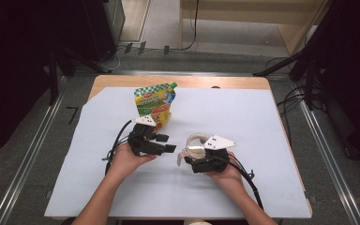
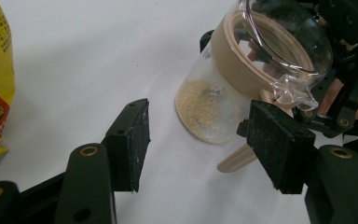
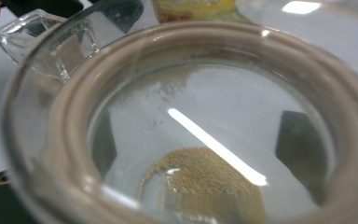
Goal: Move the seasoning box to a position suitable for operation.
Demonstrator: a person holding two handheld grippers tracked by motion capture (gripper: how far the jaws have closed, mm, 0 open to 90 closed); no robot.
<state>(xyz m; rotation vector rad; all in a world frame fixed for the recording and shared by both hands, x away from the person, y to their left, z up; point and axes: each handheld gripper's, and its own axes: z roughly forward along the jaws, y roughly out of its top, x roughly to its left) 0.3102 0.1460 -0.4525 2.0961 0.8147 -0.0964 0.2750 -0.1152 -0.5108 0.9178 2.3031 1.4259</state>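
1. Glass jar (image 1: 194, 149) with a tan seal ring sits in the right gripper (image 1: 201, 159), tipped on its side with the mouth facing back toward that gripper's body.
2. Seen through the glass in the right gripper view, two dark pads (image 3: 303, 149) press on the jar's wall from either side, so the right gripper is clamped on the jar (image 3: 200, 126).
3. Tan powder (image 3: 205, 186) lies in a small heap on the jar's lowest inner side.
4. Just ahead of the left gripper (image 2: 198, 144), the jar (image 2: 233, 88) lies slightly to the side of its far pad; a clear lid tab (image 2: 293, 91) sticks out near that pad.
5. Left gripper jaws stand spread apart, with bare white table cover (image 2: 121, 56) between them.
6. Farther off, beyond the left gripper (image 1: 166, 143), a yellow and green pouch (image 1: 155, 105) stands upright.
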